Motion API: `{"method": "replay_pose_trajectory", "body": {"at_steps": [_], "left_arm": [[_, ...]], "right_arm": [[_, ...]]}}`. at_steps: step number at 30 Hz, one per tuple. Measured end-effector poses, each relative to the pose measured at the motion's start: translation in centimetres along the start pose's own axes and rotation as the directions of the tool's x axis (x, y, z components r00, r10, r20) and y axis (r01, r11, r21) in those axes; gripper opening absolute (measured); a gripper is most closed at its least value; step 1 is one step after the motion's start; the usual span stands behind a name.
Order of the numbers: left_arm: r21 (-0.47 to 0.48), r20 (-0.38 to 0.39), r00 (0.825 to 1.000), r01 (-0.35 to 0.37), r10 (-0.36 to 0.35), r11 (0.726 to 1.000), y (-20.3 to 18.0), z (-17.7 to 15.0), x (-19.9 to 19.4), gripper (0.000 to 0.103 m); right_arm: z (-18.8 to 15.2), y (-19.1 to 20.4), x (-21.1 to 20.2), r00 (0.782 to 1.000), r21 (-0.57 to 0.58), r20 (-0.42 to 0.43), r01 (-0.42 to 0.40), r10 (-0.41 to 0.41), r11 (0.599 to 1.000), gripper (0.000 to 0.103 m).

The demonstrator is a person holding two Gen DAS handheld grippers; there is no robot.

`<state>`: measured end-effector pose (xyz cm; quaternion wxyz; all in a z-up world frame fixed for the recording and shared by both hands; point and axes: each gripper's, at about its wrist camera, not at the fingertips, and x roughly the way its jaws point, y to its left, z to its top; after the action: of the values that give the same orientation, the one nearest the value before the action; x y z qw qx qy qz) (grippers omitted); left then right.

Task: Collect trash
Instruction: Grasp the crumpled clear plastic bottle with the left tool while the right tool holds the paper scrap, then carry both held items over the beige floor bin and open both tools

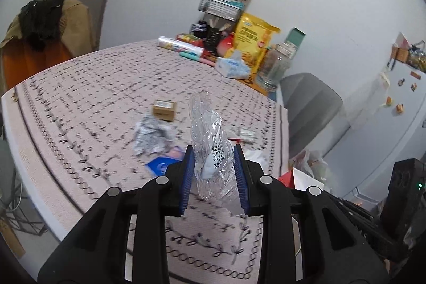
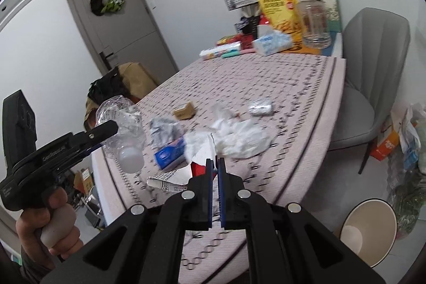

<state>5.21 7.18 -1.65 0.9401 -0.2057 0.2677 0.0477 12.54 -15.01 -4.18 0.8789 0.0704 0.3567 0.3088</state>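
Crushed clear bottle [image 1: 210, 148] is clamped between the left gripper [image 1: 213, 159] pads, raised above the patterned table [image 1: 80, 87]. A torn paper scrap [image 2: 183, 175] is pinched in the closed right gripper [image 2: 215, 164]. Tissues [image 2: 239, 137] lie nearby.

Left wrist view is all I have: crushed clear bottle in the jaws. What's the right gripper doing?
Observer: The right gripper looks shut on a torn white-and-red wrapper, at the near edge of the table.
Operator: Any bin nearby?
Observer: Yes, an open beige bin stands on the floor, right of the table in the right wrist view.
Operator: What's hidden behind my right finger?
Observer: A pile of crumpled white tissue lying on the table.
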Motion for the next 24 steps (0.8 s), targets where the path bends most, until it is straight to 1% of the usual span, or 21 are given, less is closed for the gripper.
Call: {"method": "replay_pose_trajectory", "body": {"at_steps": [4,8,14,17,24], "left_arm": [[0.032,-0.039,0.998,0.045,-0.044,0.998,-2.3,-0.3,2.1,0.029],[0.066,-0.077,0.993,0.096,-0.091,0.993,-5.1,-0.6,4.1,0.029],[0.104,-0.152,0.976,0.174,-0.158,0.979,-9.6,-1.5,7.4,0.029],[0.113,-0.195,0.963,0.210,-0.185,0.971,-11.8,-2.2,9.1,0.029],[0.140,-0.284,0.936,0.254,-0.207,0.957,-16.1,-3.7,12.6,0.029]], "right_arm": [[0.2,-2.6,-0.9,0.998,0.041,0.013,0.058,-0.058,0.998,0.004],[0.1,-5.6,-2.1,0.993,0.083,0.024,0.113,-0.116,0.990,0.004],[-0.8,-10.0,-3.7,0.979,0.158,0.024,0.194,-0.201,0.968,0.005],[-1.4,-12.4,-4.4,0.970,0.199,0.019,0.232,-0.241,0.952,0.004],[-2.9,-18.1,-5.2,0.948,0.297,-0.005,0.305,-0.318,0.905,0.005]]}}
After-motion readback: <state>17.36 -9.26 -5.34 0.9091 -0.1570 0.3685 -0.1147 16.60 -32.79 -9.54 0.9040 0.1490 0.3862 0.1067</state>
